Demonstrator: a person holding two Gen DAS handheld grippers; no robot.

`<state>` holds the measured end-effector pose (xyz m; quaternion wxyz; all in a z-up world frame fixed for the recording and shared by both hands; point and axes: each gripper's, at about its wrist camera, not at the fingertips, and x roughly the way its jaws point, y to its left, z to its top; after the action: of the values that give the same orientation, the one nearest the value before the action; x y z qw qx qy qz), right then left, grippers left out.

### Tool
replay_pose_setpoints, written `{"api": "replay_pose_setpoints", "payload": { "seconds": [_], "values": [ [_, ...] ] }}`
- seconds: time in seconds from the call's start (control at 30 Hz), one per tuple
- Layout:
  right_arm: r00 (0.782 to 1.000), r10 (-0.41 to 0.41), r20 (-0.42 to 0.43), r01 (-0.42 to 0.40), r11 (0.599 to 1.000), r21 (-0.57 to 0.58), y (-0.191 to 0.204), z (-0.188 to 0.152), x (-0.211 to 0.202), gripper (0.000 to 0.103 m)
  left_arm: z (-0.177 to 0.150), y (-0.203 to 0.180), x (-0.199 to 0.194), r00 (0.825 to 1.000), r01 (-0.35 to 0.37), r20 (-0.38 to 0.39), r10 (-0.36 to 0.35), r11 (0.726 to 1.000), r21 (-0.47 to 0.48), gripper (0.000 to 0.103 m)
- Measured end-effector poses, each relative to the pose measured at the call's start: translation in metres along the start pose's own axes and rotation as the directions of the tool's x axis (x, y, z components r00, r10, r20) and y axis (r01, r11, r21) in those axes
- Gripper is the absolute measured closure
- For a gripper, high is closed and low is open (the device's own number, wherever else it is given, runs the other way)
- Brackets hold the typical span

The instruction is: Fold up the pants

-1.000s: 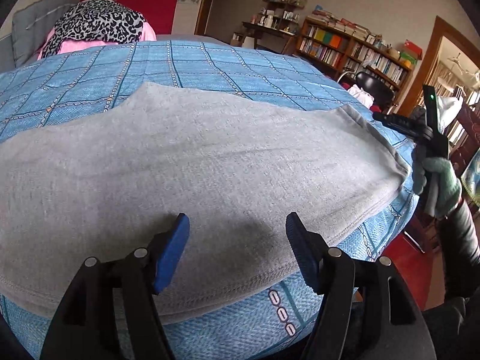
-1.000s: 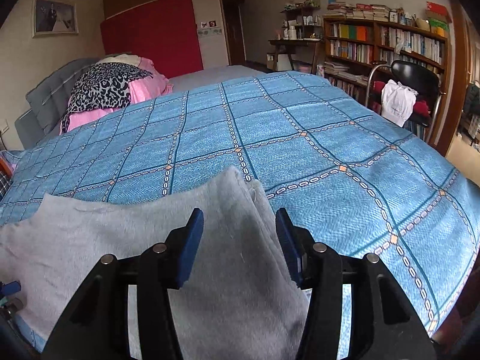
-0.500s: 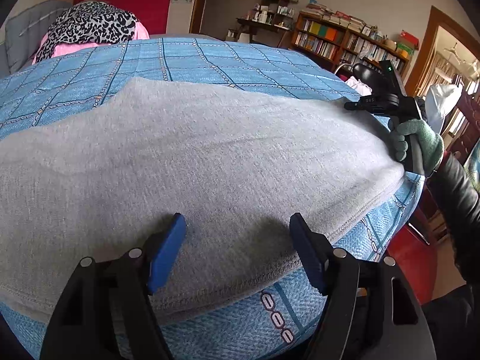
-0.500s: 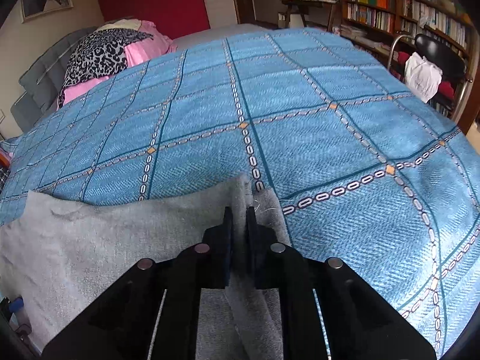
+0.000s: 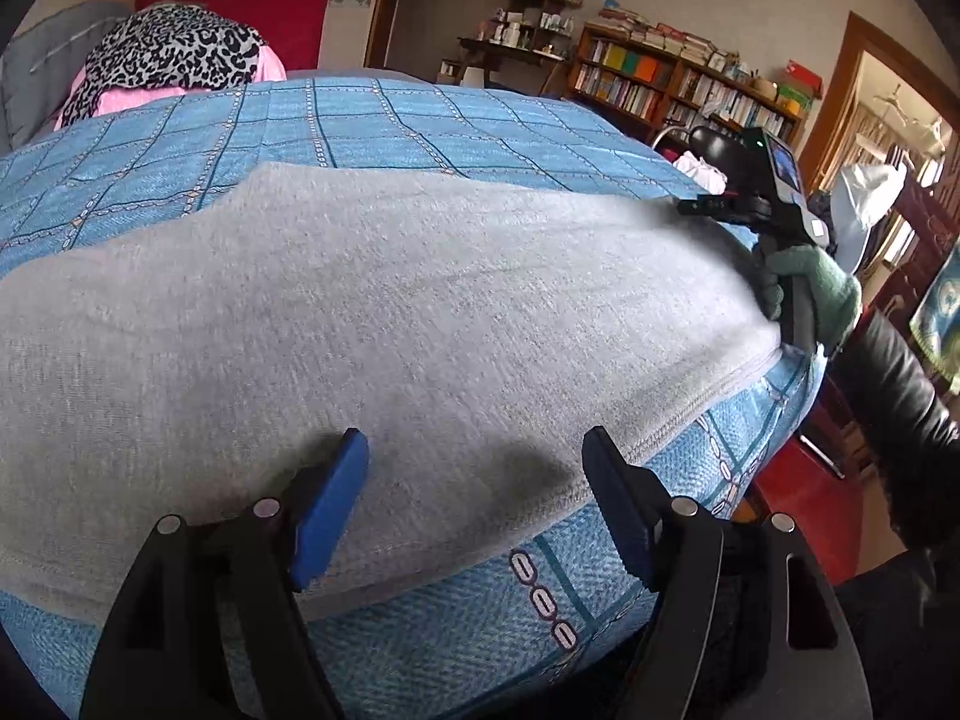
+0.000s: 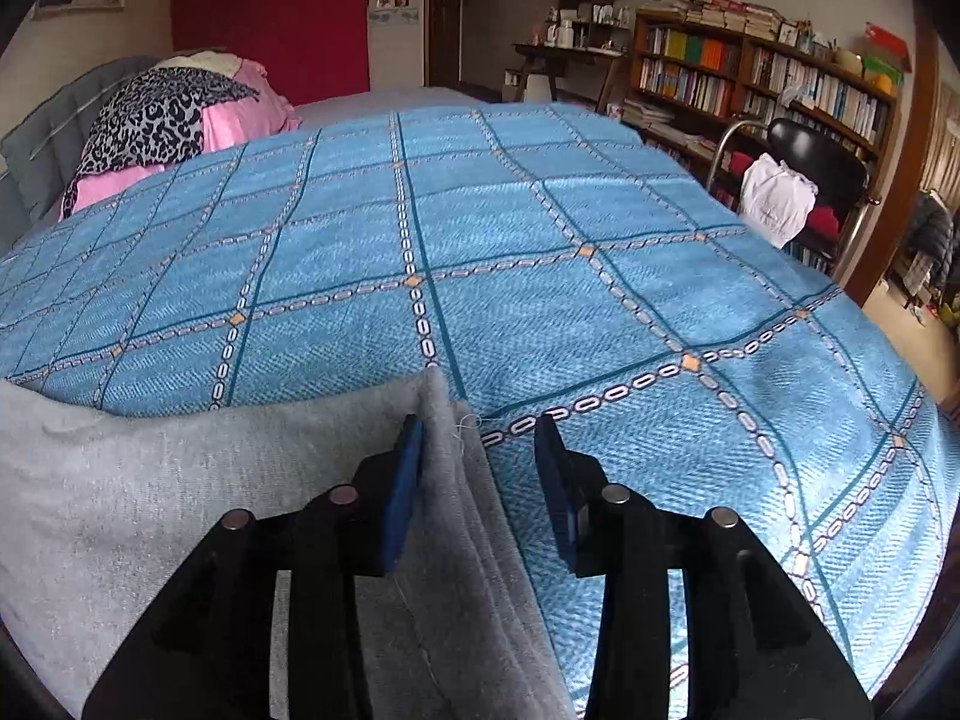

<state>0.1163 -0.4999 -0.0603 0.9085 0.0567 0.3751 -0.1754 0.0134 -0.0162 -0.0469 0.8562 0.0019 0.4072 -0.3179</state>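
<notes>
The right hand-held gripper (image 6: pixel 477 450) stands open, with its two blue pads apart. The upright corner ridge of the grey pants (image 6: pixel 180 510) rises between them and lies close against the left pad, while the right pad is over the blue bedspread (image 6: pixel 600 270). The left hand-held gripper (image 5: pixel 474 480) is open too, wide, and hovers over the near hem of the pants without any cloth between its pads.

The pants lie flat on the bed, spread from the near edge toward the middle of it. In the left wrist view, the right hand-held gripper is at the far right corner of the cloth, in a green-gloved hand (image 5: pixel 810 294).

To my judgement, the step in hand is to take two corners for the fold. To do it well, the right jaws should close on the ridge only when all layers of the corner are between the pads; otherwise one layer may slip out on lifting. The left hand-held gripper should go lower and pinch the hem at its edge, not the bedspread below it. Then both corners should rise together, so that the fold line comes straight.

Behind the bed there are a bookshelf (image 6: pixel 750 84) and a leopard-pattern cloth (image 6: pixel 156 120), both well apart from the work.
</notes>
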Motion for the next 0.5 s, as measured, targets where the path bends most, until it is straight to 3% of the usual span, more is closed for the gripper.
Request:
{"api": "replay_pose_setpoints", "payload": {
  "seconds": [0.03, 0.13, 0.27, 0.37, 0.5],
  "values": [
    [0.999, -0.016, 0.038, 0.016, 1.000, -0.010, 0.001, -0.001, -0.013, 0.061, 0.004, 0.006, -0.007, 1.000, -0.012, 0.018, 0.012, 1.000, -0.019, 0.029],
    [0.987, -0.049, 0.151, 0.057, 0.997, -0.049, 0.007, -0.010, -0.051, 0.045, 0.017, 0.023, -0.030, 0.992, -0.077, 0.100, 0.082, 0.996, -0.051, 0.029],
    [0.987, 0.047, 0.154, -0.033, 0.995, -0.094, 0.023, -0.035, -0.077, 0.044, 0.026, 0.058, -0.050, 0.967, -0.184, 0.155, 0.204, 0.974, -0.130, 0.029],
    [0.990, 0.098, 0.104, -0.085, 0.989, -0.121, 0.036, -0.060, -0.080, 0.044, 0.023, 0.083, -0.050, 0.957, -0.239, 0.117, 0.266, 0.950, -0.200, 0.029],
    [0.995, 0.096, 0.023, -0.093, 0.990, -0.102, 0.032, -0.091, -0.067, 0.043, -0.001, 0.103, -0.036, 0.963, -0.261, 0.011, 0.271, 0.937, -0.232, 0.029]
  ]
}}
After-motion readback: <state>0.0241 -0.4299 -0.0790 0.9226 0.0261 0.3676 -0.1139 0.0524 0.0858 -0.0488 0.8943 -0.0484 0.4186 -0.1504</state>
